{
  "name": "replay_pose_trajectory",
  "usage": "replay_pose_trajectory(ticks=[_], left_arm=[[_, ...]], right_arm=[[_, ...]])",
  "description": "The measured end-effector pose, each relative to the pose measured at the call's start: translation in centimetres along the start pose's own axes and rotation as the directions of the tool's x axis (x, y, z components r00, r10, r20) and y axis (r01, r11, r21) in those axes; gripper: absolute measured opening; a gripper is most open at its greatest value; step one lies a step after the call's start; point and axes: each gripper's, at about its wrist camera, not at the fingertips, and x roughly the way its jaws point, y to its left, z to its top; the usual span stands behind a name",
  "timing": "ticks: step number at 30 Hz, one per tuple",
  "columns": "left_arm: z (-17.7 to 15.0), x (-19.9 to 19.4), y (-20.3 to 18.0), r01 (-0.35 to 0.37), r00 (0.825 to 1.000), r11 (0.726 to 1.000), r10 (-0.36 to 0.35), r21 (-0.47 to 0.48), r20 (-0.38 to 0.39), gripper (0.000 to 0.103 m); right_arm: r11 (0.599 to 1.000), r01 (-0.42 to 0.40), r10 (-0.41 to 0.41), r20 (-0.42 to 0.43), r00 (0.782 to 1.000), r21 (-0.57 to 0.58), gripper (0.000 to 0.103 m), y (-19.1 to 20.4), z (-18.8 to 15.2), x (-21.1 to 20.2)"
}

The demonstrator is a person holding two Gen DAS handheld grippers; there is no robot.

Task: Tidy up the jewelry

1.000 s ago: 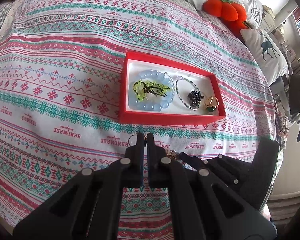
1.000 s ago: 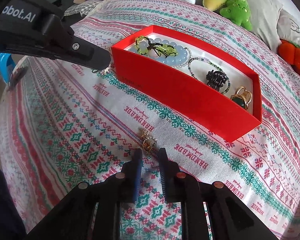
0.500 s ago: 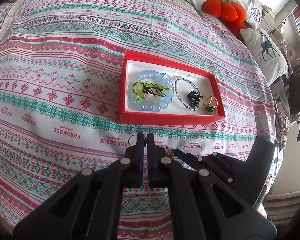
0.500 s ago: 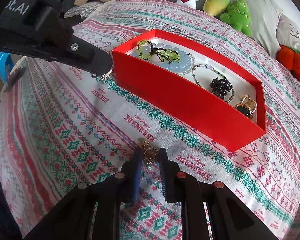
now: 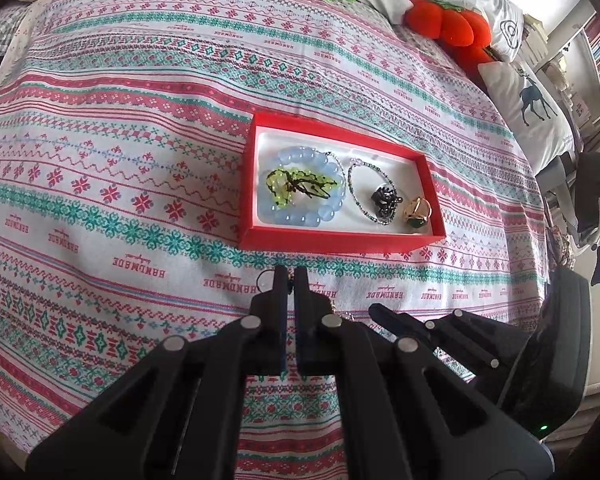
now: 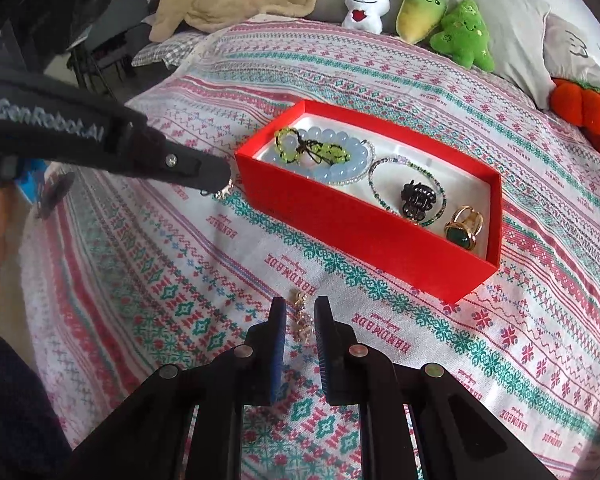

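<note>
Right fingers (image 6: 300,312) have slid forward around the gold earring (image 6: 301,320), narrowly apart; left fingers (image 5: 290,280) pinch another small trinket (image 6: 224,191). Red box (image 5: 340,240) already holds most.

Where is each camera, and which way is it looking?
Left wrist: sits on the left gripper, looks along its fingers at the red box on the bedspread; the right gripper shows at lower right.
Right wrist: sits on the right gripper, looks down at a gold earring between its fingers, the box beyond; the left gripper comes in from the left.
Both share: the box, its blue bracelet and ring, and the green plush.
</note>
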Motion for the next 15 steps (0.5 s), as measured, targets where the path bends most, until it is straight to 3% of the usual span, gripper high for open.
replay_pose_trajectory(ticks=[5,10,15], left_arm=[[0.1,-0.2,0.1,0.002,1.000,1.000,-0.002,-0.003,0.002,0.003],[0.0,-0.1,-0.1,0.000,1.000,1.000,0.000,-0.001,0.001,0.003],[0.1,0.1,-0.3,-0.003,1.000,1.000,0.004,0.001,-0.003,0.003]], right_arm=[[0.996,-0.061,0.058,0.044,0.997,0.071,0.014,-1.6,0.2,-1.7],[0.993,-0.068,0.063,0.051,0.997,0.095,0.014,-2.2,0.3,-2.1],[0.998,-0.063,0.064,-0.033,0.997,0.013,0.021,-0.6,-0.2,0.1]])
